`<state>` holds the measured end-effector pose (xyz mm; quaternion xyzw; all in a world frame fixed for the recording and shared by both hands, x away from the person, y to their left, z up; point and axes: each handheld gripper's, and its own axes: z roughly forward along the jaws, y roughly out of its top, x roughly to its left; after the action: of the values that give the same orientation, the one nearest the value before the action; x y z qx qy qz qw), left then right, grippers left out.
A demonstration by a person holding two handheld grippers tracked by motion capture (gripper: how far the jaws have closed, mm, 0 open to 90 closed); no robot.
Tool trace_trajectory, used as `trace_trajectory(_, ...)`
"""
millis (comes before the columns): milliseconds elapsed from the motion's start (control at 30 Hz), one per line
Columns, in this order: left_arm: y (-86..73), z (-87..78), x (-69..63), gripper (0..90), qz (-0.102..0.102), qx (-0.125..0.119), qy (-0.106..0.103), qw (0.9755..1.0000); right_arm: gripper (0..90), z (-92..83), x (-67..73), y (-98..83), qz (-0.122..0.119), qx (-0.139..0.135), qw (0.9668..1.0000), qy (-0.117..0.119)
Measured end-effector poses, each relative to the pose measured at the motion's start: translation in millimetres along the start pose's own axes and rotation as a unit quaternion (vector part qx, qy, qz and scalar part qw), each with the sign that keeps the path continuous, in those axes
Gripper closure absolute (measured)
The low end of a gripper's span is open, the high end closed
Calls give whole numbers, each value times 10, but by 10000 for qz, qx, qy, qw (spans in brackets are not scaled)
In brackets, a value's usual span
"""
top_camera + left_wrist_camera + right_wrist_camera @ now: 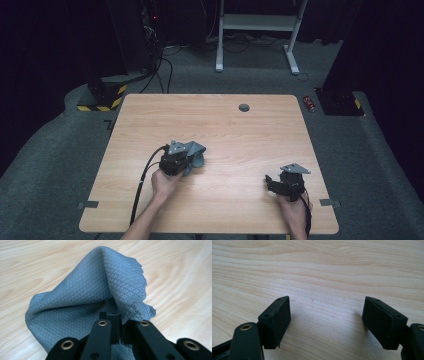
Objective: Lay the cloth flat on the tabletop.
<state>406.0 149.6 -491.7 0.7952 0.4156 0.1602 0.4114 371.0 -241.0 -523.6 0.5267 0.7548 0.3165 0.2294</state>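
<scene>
While your left gripper (113, 315) is clamped on the grey waffle-weave cloth (82, 292), the cloth rises in a peak from the wooden table (225, 120), near its middle. Right of the cloth, well apart, your right gripper (325, 317) hovers with jaws spread over bare wood.

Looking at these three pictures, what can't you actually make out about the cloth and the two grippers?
- Grey cloth, left gripper view: its near edge is hidden behind the left gripper, shut on it.
- Cloth in the high view: mostly covered by that gripper's body; its full shape is unclear.
- Right gripper, high view: too small and dark to judge its opening; the right gripper view shows the fingers apart over the bare table.
</scene>
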Motion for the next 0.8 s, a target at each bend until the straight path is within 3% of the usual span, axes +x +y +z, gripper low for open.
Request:
trace_trajectory(100, 28, 29, -77, 876, 42, -35, -153, 9999, 228, 0, 0, 0, 0, 0, 10000, 1)
trace_trajectory(133, 51, 54, -160, 876, 3, -55, -335, 9994, 228, 0, 0, 0, 0, 0, 10000, 1)
trace_trajectory(167, 51, 54, -160, 875, 3, -55, -335, 9994, 227, 0, 0, 0, -2, 0, 10000, 0)
trace_trajectory(200, 73, 84, -241, 875, 28, -39, -493, 9988, 228, 0, 0, 0, -1, -1, 10000, 0)
trace_trajectory(467, 116, 210, -533, 874, 135, -64, -867, 9961, 228, 0, 0, 0, -1, 0, 10000, 0)
trace_trajectory(800, 55, 377, -716, 860, 352, 162, -972, 9945, 231, -1, 1, 0, -5, -1, 10000, 6)
